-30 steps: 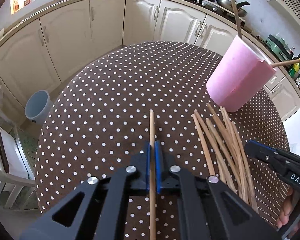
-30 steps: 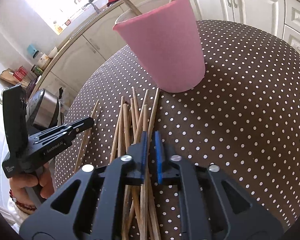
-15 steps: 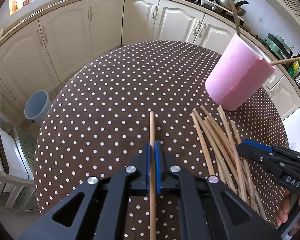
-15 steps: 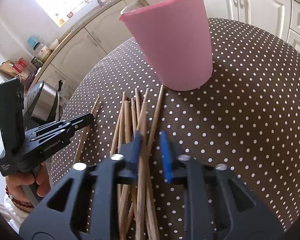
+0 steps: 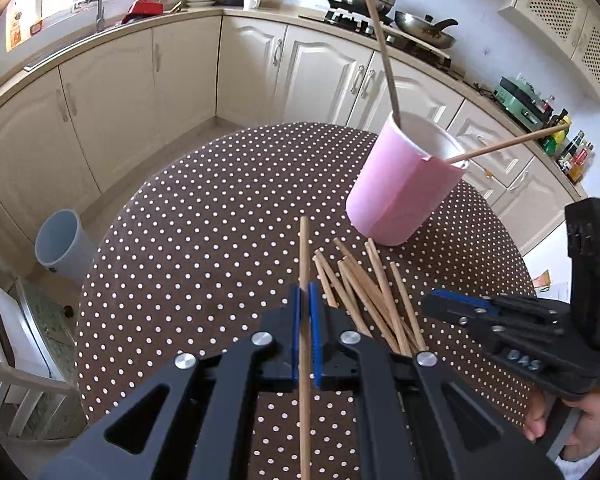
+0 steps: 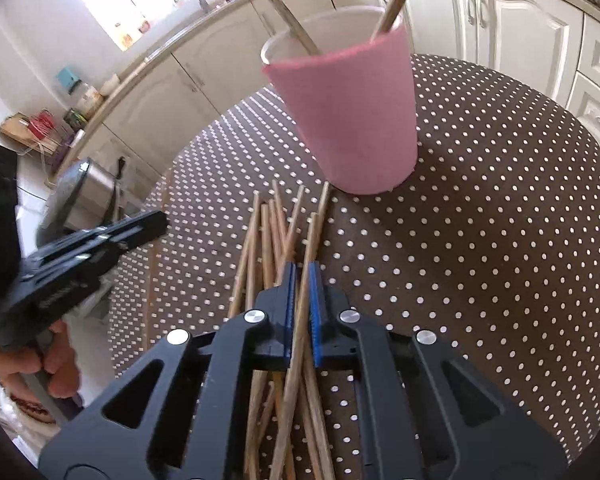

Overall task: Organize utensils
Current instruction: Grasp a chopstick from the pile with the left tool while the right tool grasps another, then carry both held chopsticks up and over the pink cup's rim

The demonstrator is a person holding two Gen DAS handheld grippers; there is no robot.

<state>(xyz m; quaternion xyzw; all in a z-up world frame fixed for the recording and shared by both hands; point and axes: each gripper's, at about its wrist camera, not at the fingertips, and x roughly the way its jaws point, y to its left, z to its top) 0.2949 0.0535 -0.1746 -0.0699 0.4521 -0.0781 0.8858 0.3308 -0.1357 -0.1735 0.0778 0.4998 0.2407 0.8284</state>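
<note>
Left wrist view: the left tongs (image 5: 305,304) are clamped on a single chopstick (image 5: 304,256), which runs straight forward between the blue pads and pokes out past their tips above the dotted tabletop (image 5: 204,240). Just right of the tongs lies a loose pile of chopsticks (image 5: 370,292), fanned out on the cloth with the far ends pointing toward a pink cup (image 5: 400,196). The cup stands upright beyond the pile, its base just past the nearest stick ends. Two sticks (image 5: 382,46) stand in it, one leaning up and left, the other slanting out to the right over the rim. The right tongs (image 5: 434,306) come in from the right edge, low beside the pile, the tips near the rightmost stick.

Right wrist view: the right tongs (image 6: 300,276) sit over the pile (image 6: 272,236), closed on one chopstick (image 6: 310,248) that passes between the pads at a slight slant, its far end reaching toward the foot of the cup (image 6: 352,120). Other sticks lie under and left of the tongs on the tabletop (image 6: 480,220). The left tongs (image 6: 160,220) show at the left, blurred, with their chopstick (image 6: 156,240) faintly visible below them.
</note>
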